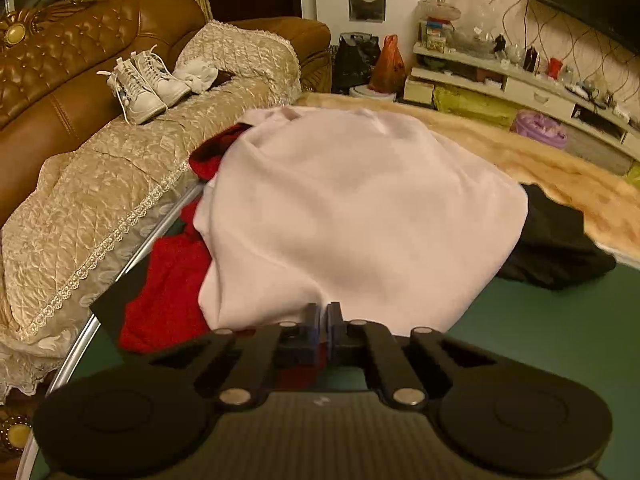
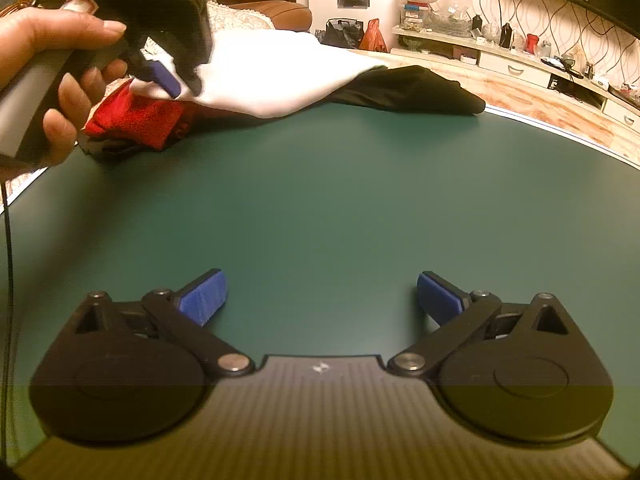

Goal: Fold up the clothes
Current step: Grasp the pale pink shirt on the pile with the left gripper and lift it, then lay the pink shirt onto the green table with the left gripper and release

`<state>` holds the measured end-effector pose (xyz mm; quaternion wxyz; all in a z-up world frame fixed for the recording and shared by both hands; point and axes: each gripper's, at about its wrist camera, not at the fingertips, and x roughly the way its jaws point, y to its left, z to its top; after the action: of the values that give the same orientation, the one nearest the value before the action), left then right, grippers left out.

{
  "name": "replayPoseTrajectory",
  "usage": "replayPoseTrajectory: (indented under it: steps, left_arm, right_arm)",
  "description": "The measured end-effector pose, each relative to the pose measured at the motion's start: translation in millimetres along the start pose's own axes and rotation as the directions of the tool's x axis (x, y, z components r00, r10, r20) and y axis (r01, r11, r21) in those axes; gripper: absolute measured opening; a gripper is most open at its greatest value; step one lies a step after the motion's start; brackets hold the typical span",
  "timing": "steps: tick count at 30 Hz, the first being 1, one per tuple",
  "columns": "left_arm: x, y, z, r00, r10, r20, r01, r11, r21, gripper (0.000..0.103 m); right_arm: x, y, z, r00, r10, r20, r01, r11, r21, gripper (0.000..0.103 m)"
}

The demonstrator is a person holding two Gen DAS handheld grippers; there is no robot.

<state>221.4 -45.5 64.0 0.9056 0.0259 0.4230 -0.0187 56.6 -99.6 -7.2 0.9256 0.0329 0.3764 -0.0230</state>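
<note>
Currently the left claw (image 1: 323,322) is clenching the near edge of the pale pink garment (image 1: 360,216), which is lying over a red garment (image 1: 168,280) and a black garment (image 1: 560,248) on the green surface (image 2: 320,208); the right claw (image 2: 322,298) is hovering released above bare surface.

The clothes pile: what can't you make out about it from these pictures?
- Red garment: mostly hidden under the pink top, left wrist view.
- Black garment: shape unclear, partly under the top, both views.
- Left hand-held gripper: pinch point covered by cloth.
</note>
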Motion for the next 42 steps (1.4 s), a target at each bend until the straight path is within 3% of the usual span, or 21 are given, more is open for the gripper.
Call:
replayPoseTrajectory:
  steps: [4, 12, 18, 24, 30, 34, 38, 42]
  left_arm:
    - [-25.7, 8.8, 4.3, 0.995, -0.066, 0.079, 0.067, 0.998, -0.011, 0.0]
    - [-98.1, 25.4, 3.1, 0.959, -0.194, 0.207, 0.197, 0.98, 0.004, 0.0]
    - [-174.5, 32.9, -57.8, 0.926, -0.313, 0.209, 0.304, 0.95, 0.076, 0.0]
    - [-256.0, 39.6, -153.6, 0.917, -0.382, 0.117, 0.368, 0.921, 0.13, 0.0]
    - [-283.7, 62.1, -232.7, 0.911, -0.407, -0.06, 0.41, 0.91, 0.055, 0.0]
    - [-299.0, 59.9, -262.5, 0.861, -0.473, -0.188, 0.496, 0.862, 0.107, 0.0]
    - [-312.3, 43.9, -275.4, 0.804, -0.537, -0.254, 0.584, 0.794, 0.17, 0.0]
    - [-304.8, 35.5, -268.6, 0.788, -0.541, -0.292, 0.601, 0.78, 0.176, 0.002]
  right_arm:
    - [0.8, 0.2, 0.1, 1.0, -0.001, 0.001, 0.001, 1.0, 0.0, 0.103]
    - [1.8, 1.6, 0.5, 1.0, -0.006, 0.0, 0.006, 1.0, -0.001, 0.103]
    - [1.3, 0.0, 0.8, 1.0, 0.004, 0.003, -0.004, 1.0, 0.005, 0.103]
    - [0.3, -3.2, 1.0, 1.0, 0.009, 0.007, -0.009, 1.0, 0.017, 0.103]
    - [-8.9, -7.1, -4.2, 0.999, -0.046, -0.023, 0.046, 0.999, -0.019, 0.103]
    - [-30.8, -26.2, -12.0, 0.997, -0.053, -0.055, 0.055, 0.998, 0.021, 0.103]
    - [-55.2, -49.7, -8.2, 0.998, -0.015, -0.056, 0.021, 0.994, 0.111, 0.103]
    - [-71.4, -58.2, 6.1, 0.994, 0.093, -0.049, -0.083, 0.98, 0.18, 0.103]
